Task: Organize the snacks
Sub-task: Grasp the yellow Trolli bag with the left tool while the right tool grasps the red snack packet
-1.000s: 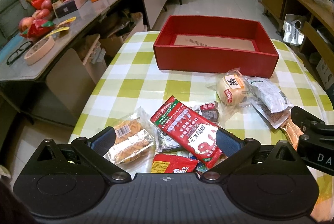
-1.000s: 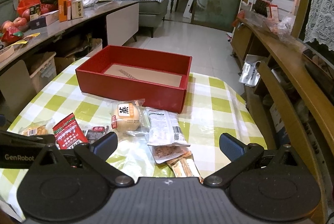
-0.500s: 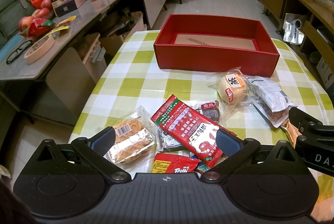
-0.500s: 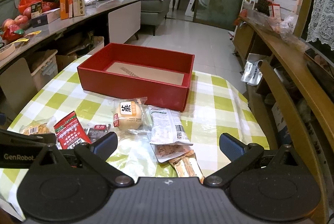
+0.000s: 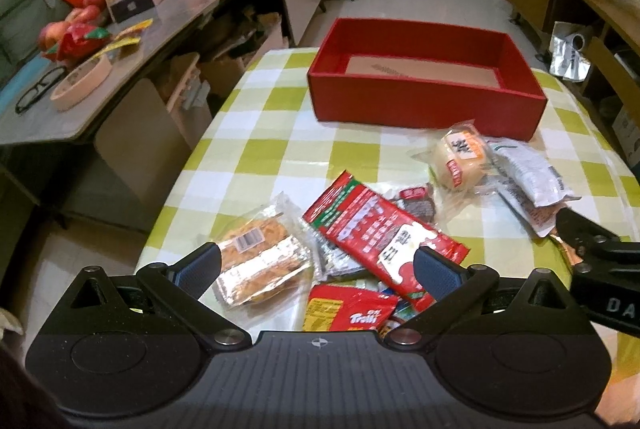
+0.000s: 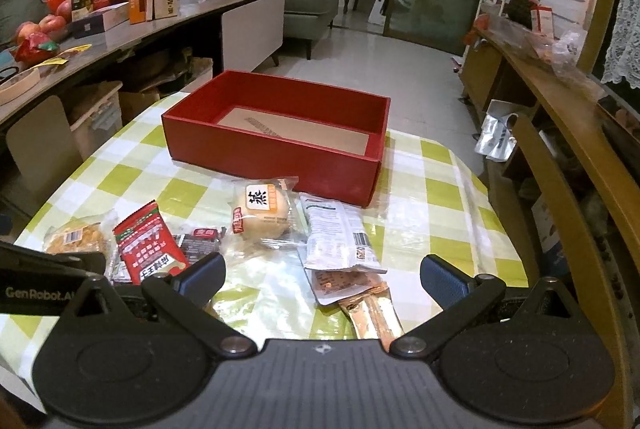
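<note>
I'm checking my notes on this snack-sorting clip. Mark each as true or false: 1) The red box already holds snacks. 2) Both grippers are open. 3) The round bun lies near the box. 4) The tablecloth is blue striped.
1) False: the red box shows only its bare cardboard floor.
2) True: left gripper and right gripper are open.
3) True: the round bun lies just before it.
4) False: the tablecloth is green-and-white checked.
</note>
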Motion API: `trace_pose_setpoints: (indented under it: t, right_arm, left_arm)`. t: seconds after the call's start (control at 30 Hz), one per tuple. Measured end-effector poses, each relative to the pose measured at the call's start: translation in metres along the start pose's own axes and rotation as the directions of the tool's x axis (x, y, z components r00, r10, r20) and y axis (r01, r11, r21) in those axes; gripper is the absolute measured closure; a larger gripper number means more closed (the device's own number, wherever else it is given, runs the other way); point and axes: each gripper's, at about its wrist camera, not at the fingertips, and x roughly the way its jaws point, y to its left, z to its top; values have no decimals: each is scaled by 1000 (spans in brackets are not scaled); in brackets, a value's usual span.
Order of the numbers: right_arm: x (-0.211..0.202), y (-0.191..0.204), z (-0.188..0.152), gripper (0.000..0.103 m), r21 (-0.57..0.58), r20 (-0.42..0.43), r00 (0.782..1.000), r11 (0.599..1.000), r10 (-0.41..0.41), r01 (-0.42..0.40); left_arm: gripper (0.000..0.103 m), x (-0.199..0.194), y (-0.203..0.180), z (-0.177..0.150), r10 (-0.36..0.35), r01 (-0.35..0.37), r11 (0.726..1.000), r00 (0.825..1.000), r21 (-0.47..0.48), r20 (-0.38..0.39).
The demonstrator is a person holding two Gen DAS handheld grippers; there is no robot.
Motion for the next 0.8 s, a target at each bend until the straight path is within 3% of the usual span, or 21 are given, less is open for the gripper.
trace_pose_setpoints:
  t: [0.27,0.5,0.8]
  right_arm:
    - [4,5,3,0,8,-24,999,999,31,-31]
    - [7,10,3,0,-5,-40,998,999,46,-46]
    - [14,16,3,0,-15,-72,995,998,66,-67]
  left_arm:
    - [0,17,13,-13,-16,15,1000,996,-8,-92]
    - [0,46,21,-26,-70,65,997,973,-31,-219]
    - [3,71,17,-32,-88,84,996,954,-24,-286]
